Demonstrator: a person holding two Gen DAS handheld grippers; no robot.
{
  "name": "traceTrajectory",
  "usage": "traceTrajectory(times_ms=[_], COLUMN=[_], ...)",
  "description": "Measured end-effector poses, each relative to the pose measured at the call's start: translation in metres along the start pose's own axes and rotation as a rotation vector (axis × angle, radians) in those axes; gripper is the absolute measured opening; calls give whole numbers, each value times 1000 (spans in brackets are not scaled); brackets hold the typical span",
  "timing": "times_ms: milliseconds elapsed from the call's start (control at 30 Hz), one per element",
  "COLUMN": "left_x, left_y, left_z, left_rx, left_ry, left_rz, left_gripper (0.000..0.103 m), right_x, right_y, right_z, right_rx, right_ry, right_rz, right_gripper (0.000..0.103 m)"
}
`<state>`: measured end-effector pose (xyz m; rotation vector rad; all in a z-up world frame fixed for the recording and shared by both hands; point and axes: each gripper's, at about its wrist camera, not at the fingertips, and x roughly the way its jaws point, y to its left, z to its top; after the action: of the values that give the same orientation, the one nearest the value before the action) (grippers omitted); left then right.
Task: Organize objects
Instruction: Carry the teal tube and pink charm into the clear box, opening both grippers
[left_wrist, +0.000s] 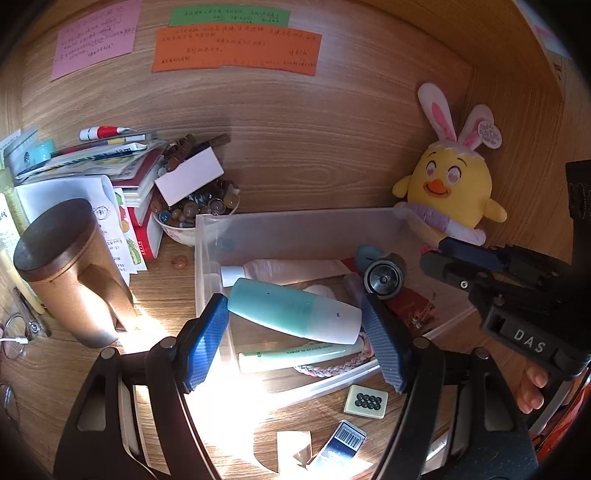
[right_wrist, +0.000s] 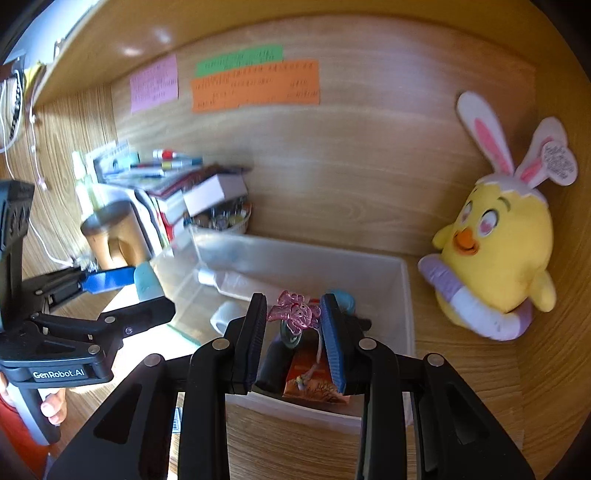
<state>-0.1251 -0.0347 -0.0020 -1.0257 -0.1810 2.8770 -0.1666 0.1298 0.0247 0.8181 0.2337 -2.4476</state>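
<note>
A clear plastic bin (left_wrist: 295, 225) (right_wrist: 402, 295) stands on the wooden desk and holds tubes, a braided cord and small items. My left gripper (left_wrist: 295, 325) is shut on a teal and white tube (left_wrist: 291, 312), held tilted over the bin's front left part. My right gripper (right_wrist: 293, 314) is shut on a pink translucent hair clip (right_wrist: 293, 310), held over the bin's front right part; it also shows in the left wrist view (left_wrist: 436, 258). The left gripper shows at the left of the right wrist view (right_wrist: 125, 284).
A yellow plush chick (left_wrist: 447, 184) (right_wrist: 495, 251) sits right of the bin. A brown lidded cup (left_wrist: 70, 269), a stack of books (left_wrist: 136, 173) and a bowl of marbles (left_wrist: 192, 218) stand left. A mahjong tile (left_wrist: 365, 400) and a small blue box (left_wrist: 343, 441) lie before the bin.
</note>
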Motion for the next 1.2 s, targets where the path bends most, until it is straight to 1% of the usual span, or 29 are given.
traceTrajectory(times_ms=[233,400,500,600,667,733,767,833,933,1100,1200], left_x=[11,13,12,6,2,-3,-6,-10,-19,-35,-42], left_y=[0,-1,-2,-3,-3,-2,0,2,4,7,10], left_z=[-2,-3,-3,-3,-3,-2,-2,-2,-5,-15,-24], left_rx=[7,7,7,5,0,-15,-24,-35,-33,-23,-15], left_ry=[25,40,47,38,31,31,32,31,25,16,19], left_rz=[-7,-30,-41,-38,-39,-57,-67,-75,-66,-39,-19], left_gripper=[73,74,79,85,88,91,93,94,94,95,95], right_x=[28,37,39,39,37,33,30,23,12,-8,-19], right_y=[-7,-9,-9,-9,-9,-9,-9,-8,-9,-9,-4], right_z=[-10,-14,-15,-15,-14,-13,-13,-11,-11,-17,-26], right_rx=[9,9,8,11,13,15,13,6,5,3,-19], right_ry=[90,128,137,151,155,141,132,110,89,61,57], right_rz=[-21,-25,-21,-15,-9,-16,-21,-31,-38,-19,-12], right_gripper=[27,28,28,28,32,43,46,54,61,68,70])
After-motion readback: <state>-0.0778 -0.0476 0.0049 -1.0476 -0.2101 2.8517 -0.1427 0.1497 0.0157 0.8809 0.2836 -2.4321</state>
